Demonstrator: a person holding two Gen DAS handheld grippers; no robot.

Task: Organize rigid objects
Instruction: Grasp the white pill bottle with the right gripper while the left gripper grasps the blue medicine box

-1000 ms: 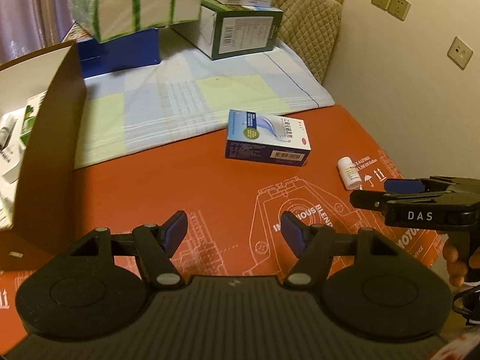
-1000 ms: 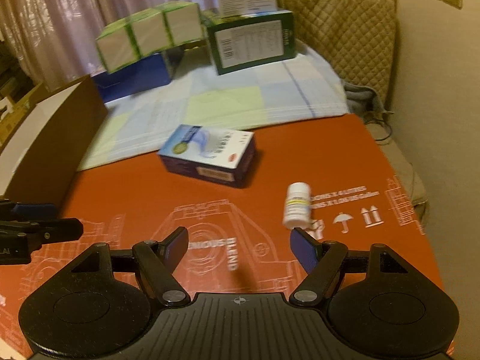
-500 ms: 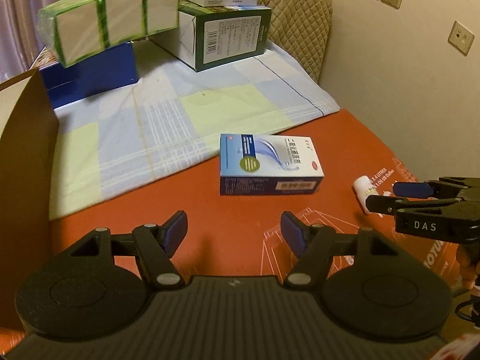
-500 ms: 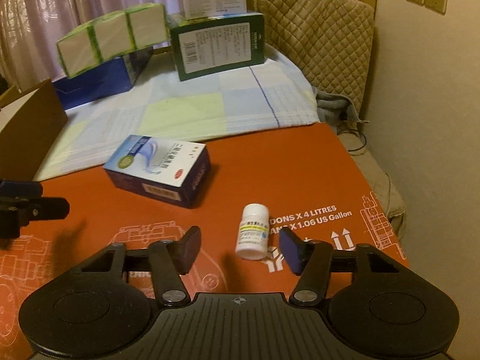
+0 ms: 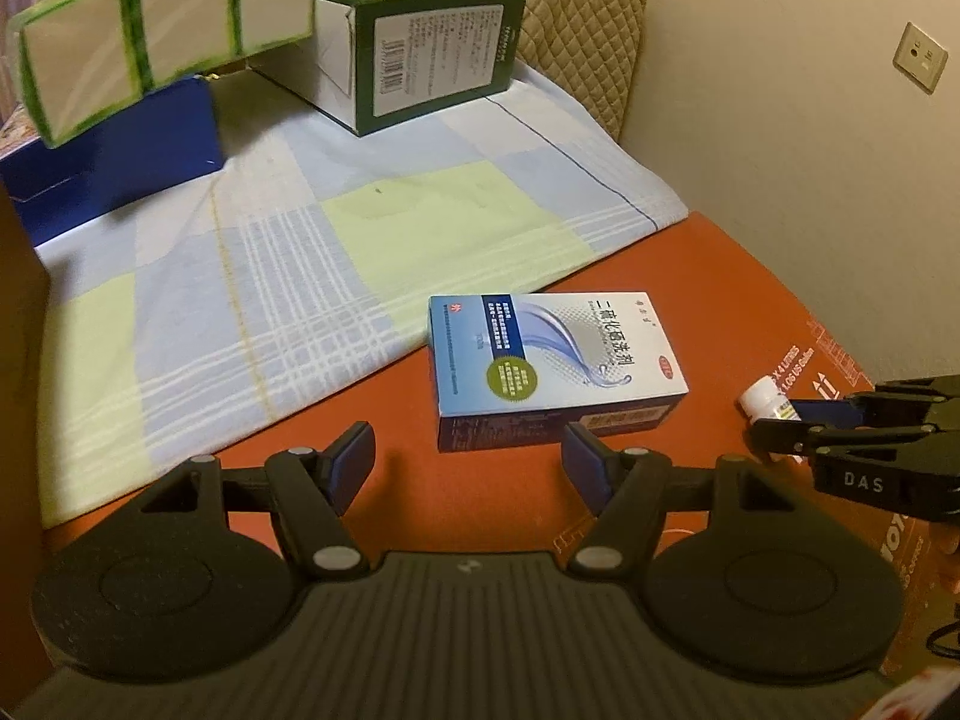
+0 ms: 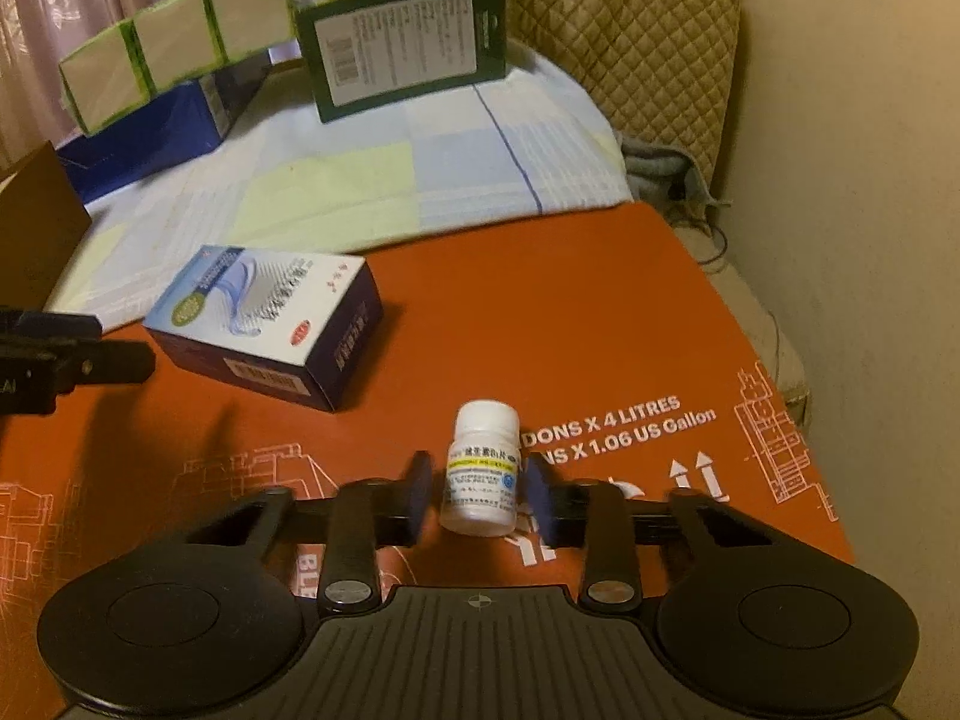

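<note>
The right gripper has just been closing and now has its pads against the sides of the small white bottle, which stands upright on the orange mat, cap toward twelve o'clock in the right wrist view. In that view the grip looks narrow and set on the label band, so the bottle's long axis runs up between the fingers, not across them. The left gripper hangs with its fingers wide and nothing between them; the blue box lies flat on the mat just ahead of them at about one o'clock, not touching. The box's long side runs from nine to three in the left wrist view, roughly in line with the gap between the fingers, so I judge the left hand would have to turn or span the short side to take it. The left hand is plainly the nearer one to the box; the right is busy with the bottle at the box's three o'clock. A brown carton stands at the left edge.
</note>
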